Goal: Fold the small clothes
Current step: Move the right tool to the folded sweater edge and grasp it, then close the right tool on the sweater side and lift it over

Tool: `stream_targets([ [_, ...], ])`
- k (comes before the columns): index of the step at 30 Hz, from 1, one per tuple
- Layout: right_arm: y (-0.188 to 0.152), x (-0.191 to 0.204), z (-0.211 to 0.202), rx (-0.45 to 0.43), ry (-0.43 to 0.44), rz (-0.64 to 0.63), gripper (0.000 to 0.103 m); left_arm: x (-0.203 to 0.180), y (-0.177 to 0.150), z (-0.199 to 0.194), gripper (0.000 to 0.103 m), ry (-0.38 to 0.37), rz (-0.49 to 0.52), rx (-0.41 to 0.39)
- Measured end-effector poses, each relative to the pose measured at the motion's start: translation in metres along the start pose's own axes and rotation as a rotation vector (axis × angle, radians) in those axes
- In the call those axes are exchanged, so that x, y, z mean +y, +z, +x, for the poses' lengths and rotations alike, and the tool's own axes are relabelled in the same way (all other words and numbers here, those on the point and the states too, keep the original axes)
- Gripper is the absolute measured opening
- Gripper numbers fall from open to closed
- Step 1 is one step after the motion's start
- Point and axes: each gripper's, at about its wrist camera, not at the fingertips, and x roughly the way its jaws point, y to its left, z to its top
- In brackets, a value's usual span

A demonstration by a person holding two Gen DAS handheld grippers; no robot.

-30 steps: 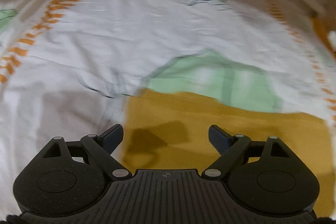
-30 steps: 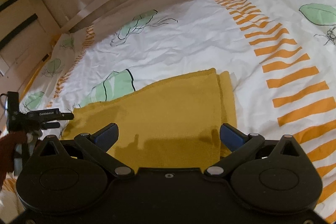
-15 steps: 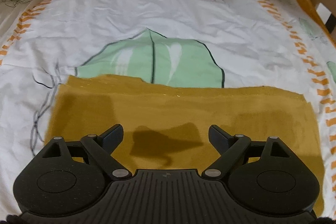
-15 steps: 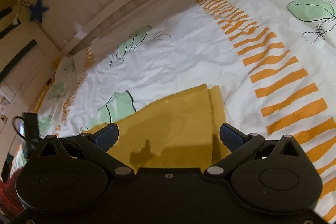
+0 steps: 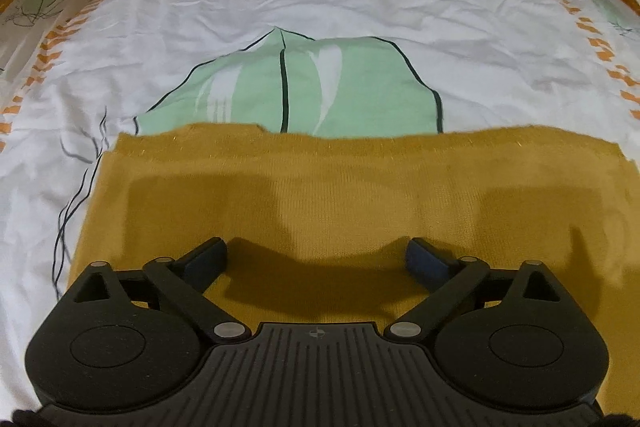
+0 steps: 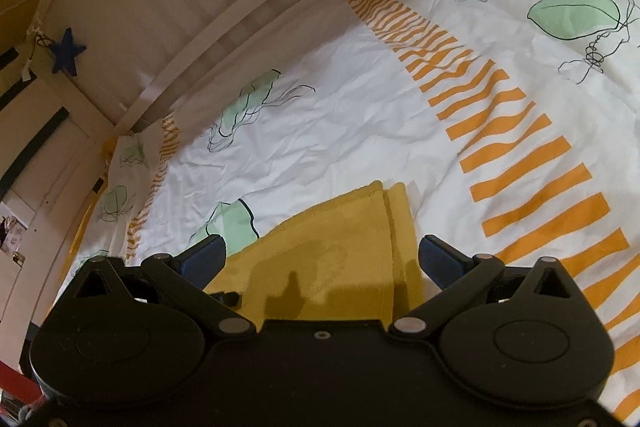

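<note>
A mustard-yellow knitted garment (image 5: pixel 320 187) lies flat on the bed, folded into a wide rectangle. My left gripper (image 5: pixel 318 261) is open and empty, low over the garment's near part. In the right wrist view the same garment (image 6: pixel 332 247) shows a folded edge with a second layer peeking out on its right side. My right gripper (image 6: pixel 322 259) is open and empty, above the garment's right end.
The bed cover (image 5: pixel 320 7) is white with green leaf prints and orange striped bands (image 6: pixel 520 163). A pale bed rail and slatted wall (image 6: pixel 200 7) run along the far side. A blue star (image 6: pixel 66 53) hangs at the left.
The left gripper has swung right and now faces the garment's long edge squarely. The right gripper has pulled back and tilted up, so less of the garment shows. Both stay open.
</note>
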Motion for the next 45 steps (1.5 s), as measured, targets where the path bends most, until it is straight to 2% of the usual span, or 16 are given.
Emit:
stream_targets([
  [5, -0.001, -0.001, 0.002, 0.021, 0.010, 0.000, 0.103, -0.003, -0.031, -0.019, 0.097, -0.035, 0.042, -0.010],
  [8, -0.003, -0.005, 0.009, 0.066, 0.028, 0.010, 0.103, -0.002, -0.047, -0.028, 0.097, -0.055, 0.045, -0.015],
  [13, -0.009, -0.023, 0.023, 0.129, 0.042, 0.087, 0.103, 0.004, -0.064, -0.029, 0.098, -0.103, 0.010, 0.039],
  [17, -0.014, -0.038, 0.035, 0.179, 0.025, 0.119, 0.103, 0.002, -0.068, -0.027, 0.099, -0.096, 0.039, 0.013],
  [24, -0.027, -0.068, 0.060, 0.248, 0.091, 0.267, 0.103, 0.002, -0.070, -0.024, 0.102, -0.114, 0.027, 0.018],
  [31, -0.031, -0.078, 0.070, 0.217, 0.212, 0.355, 0.103, 0.004, -0.076, -0.029, 0.102, -0.123, 0.022, 0.007],
  [38, -0.031, -0.072, 0.074, 0.212, 0.216, 0.313, 0.103, 0.000, -0.095, -0.043, 0.102, -0.142, 0.035, -0.016],
  [45, -0.033, -0.070, 0.077, 0.200, 0.234, 0.305, 0.103, 0.006, -0.093, -0.042, 0.101, -0.174, 0.016, -0.024],
])
